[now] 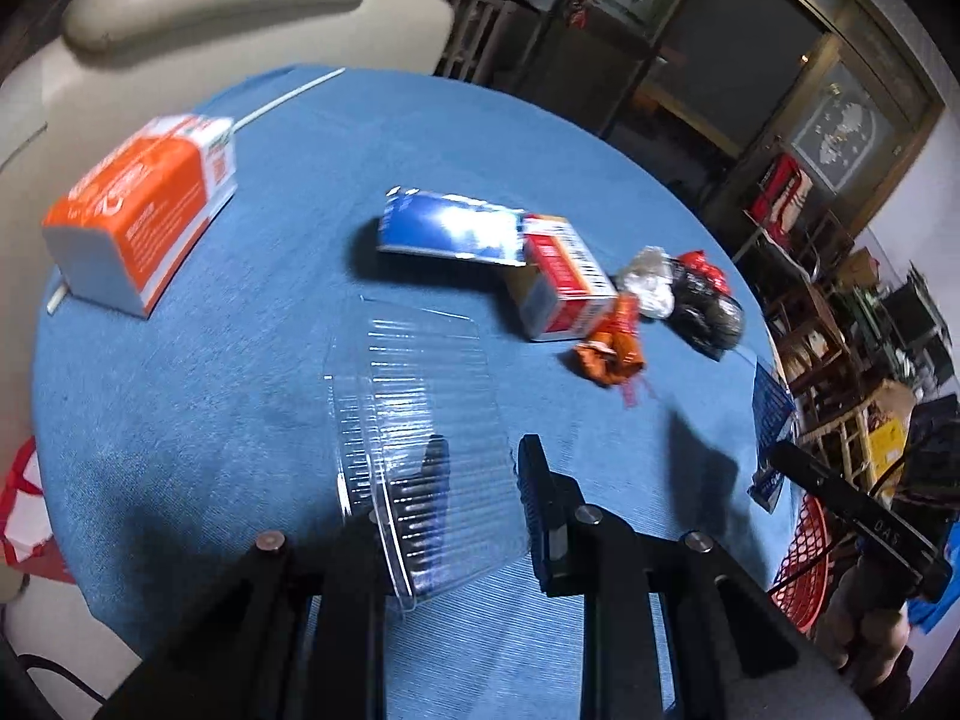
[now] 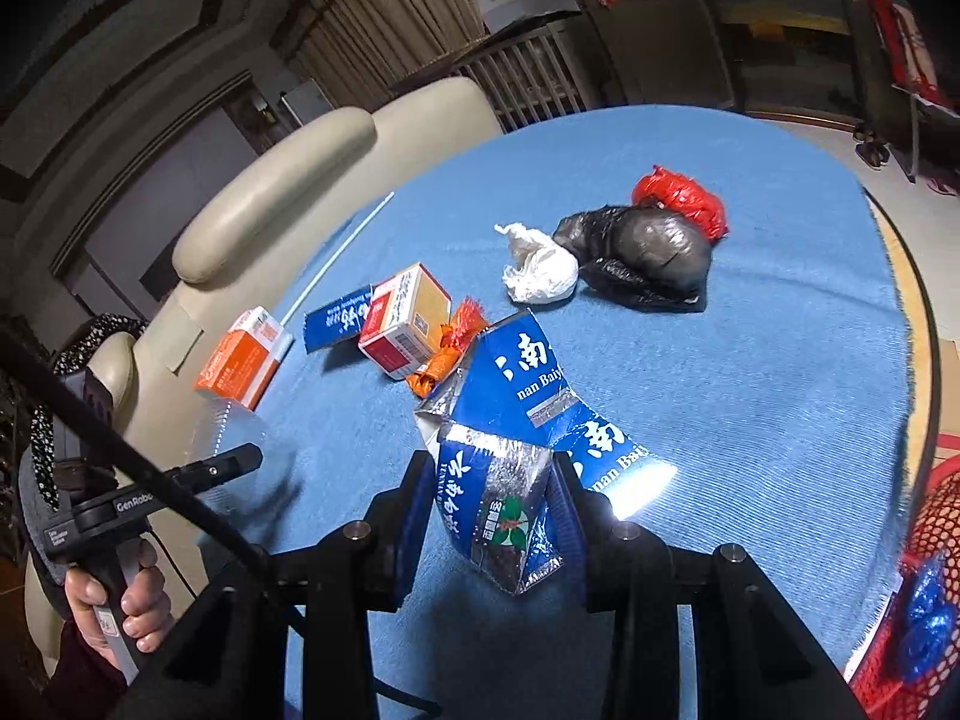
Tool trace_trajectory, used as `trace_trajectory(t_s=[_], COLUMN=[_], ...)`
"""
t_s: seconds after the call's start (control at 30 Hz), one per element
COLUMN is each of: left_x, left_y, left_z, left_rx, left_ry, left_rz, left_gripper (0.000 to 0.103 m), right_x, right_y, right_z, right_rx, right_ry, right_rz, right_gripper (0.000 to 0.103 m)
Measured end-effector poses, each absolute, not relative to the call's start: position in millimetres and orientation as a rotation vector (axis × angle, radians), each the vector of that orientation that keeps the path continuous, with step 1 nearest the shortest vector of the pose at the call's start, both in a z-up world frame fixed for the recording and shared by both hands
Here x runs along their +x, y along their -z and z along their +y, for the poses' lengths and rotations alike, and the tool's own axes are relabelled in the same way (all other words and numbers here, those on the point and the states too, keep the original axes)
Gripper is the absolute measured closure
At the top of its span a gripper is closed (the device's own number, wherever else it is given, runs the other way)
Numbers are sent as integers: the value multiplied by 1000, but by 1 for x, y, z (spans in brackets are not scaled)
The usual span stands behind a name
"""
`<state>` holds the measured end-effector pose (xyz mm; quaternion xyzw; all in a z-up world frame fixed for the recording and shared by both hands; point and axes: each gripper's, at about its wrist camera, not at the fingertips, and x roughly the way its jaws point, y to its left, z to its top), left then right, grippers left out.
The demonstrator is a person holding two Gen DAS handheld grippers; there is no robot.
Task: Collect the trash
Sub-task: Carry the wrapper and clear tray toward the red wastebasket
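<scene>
Mid-cleanup, the left gripper [image 1: 480,480] clamps a clear plastic tray [image 1: 414,420] and the right gripper [image 2: 495,498] a torn blue carton [image 2: 510,450], while boxes, wrappers and knotted bags [image 2: 636,252] lie uncollected beyond both, the red mesh basket [image 2: 924,570] right of them.

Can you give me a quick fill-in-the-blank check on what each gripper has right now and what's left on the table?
1. The left gripper is shut on a clear ____ container.
2. The right gripper holds a flattened ____ and silver carton.
3. The black bag lies between a white bag and a ____ bag.

Missing words: plastic; blue; red
</scene>
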<state>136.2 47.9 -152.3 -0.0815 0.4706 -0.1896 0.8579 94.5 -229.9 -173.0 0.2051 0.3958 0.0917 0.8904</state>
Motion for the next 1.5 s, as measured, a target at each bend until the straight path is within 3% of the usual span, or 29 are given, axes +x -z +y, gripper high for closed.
trace_trajectory(t_s=[1.5], left_x=[66], left_y=[119], left_z=[-106], left_rx=[149], left_ry=[614], left_rz=[955], left_gripper=[79], right_x=[-4], right_y=[161], right_z=[-311], right_rx=[576], right_ry=[-114], right_rz=[695], right_gripper=[62])
